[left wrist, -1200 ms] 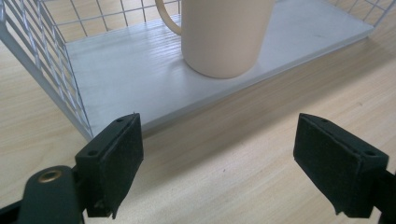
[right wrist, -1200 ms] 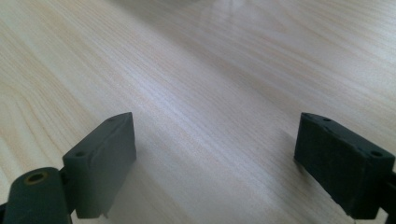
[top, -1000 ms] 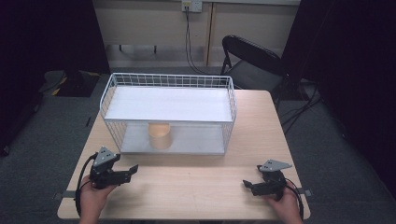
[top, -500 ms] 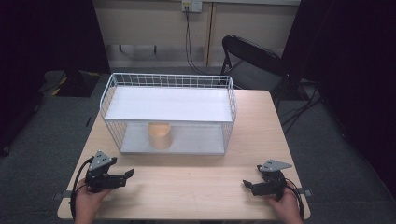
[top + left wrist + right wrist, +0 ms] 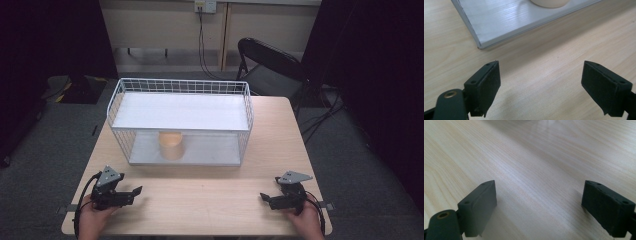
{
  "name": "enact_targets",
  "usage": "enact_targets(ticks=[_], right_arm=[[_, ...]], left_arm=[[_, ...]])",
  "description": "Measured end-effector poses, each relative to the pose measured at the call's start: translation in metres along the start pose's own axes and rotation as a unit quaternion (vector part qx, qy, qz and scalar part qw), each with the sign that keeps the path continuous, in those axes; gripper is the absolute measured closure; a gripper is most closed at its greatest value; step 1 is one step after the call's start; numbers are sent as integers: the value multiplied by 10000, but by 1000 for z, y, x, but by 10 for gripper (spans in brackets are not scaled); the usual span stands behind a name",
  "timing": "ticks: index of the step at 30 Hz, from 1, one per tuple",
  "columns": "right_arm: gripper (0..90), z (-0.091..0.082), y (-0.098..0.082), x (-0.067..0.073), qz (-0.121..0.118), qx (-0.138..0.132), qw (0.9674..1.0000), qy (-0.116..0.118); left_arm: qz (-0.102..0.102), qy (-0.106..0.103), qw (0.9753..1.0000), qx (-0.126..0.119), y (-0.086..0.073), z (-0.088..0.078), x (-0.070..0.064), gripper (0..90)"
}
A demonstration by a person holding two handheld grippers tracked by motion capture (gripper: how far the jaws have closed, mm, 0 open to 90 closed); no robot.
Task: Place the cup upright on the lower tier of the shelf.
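White wire basket [image 5: 116, 107], tan cup [image 5: 171, 145], light wood-grain table [image 5: 210, 195], black tools.

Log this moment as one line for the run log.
left gripper: open, empty, low at near table edge | right gripper: open, empty, low at near edge | cup: upright on lower shelf of wire rack | table

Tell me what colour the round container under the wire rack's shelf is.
Pale tan, like light wood. The round container shows best in the high view, under the white wire rack.
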State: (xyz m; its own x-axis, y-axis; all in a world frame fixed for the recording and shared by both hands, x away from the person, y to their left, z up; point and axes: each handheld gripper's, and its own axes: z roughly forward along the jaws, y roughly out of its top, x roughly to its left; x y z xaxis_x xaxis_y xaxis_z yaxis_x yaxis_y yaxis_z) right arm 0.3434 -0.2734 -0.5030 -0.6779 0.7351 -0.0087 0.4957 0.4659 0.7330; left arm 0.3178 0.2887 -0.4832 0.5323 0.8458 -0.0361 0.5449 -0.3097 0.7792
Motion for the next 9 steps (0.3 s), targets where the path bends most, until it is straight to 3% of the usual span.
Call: enact_targets(ticks=[9], right_arm=[[118, 0, 0, 0, -5, -3, 10000, -1]], left_arm=[[149, 21, 9997, 170, -4, 6, -2, 154]])
